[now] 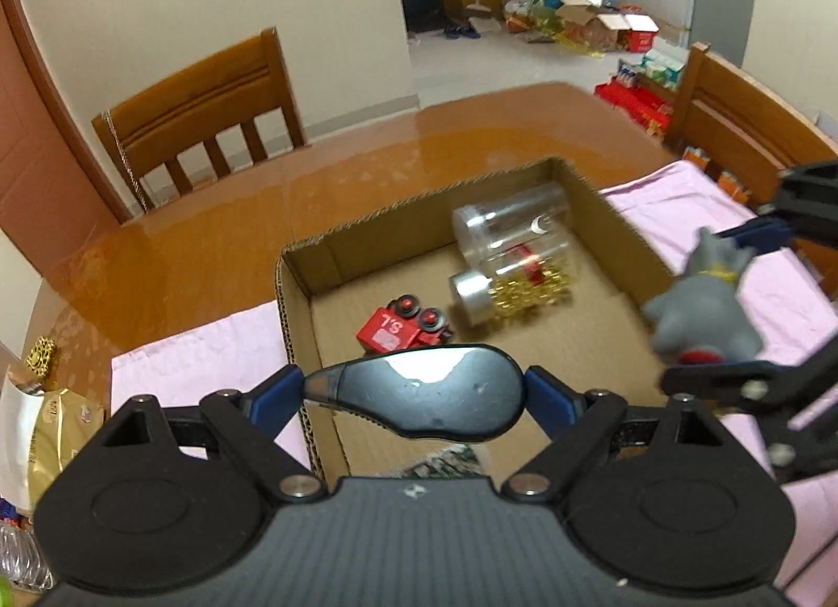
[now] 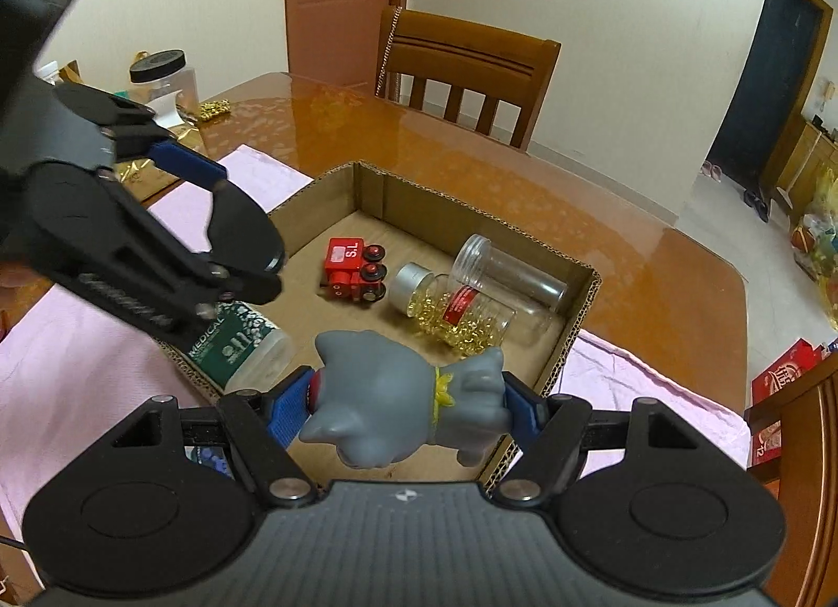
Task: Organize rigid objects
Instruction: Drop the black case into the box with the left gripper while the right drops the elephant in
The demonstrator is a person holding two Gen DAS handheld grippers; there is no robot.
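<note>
An open cardboard box (image 1: 607, 209) (image 2: 576, 329) sits on a pink cloth on the table. Inside lie a red toy train (image 1: 400, 327) (image 2: 353, 269), a jar of yellow capsules (image 1: 516, 279) (image 2: 455, 311), an empty clear jar (image 1: 510, 224) (image 2: 510, 274) and a green "MEDICAL" bottle (image 2: 238, 340). My left gripper (image 1: 414, 397) is shut on a dark grey teardrop-shaped object (image 1: 434, 395) above the box's near edge. My right gripper (image 2: 408, 405) is shut on a grey animal figurine (image 2: 408, 403) (image 1: 702, 303) above the box's right side.
The glossy orange table (image 1: 314, 172) has wooden chairs (image 1: 204, 109) (image 2: 466, 73) behind it. A black-lidded jar (image 2: 165, 78) and gold packets (image 1: 57, 413) stand at the table's left end. Pink cloth (image 1: 209, 355) (image 2: 73, 376) flanks the box.
</note>
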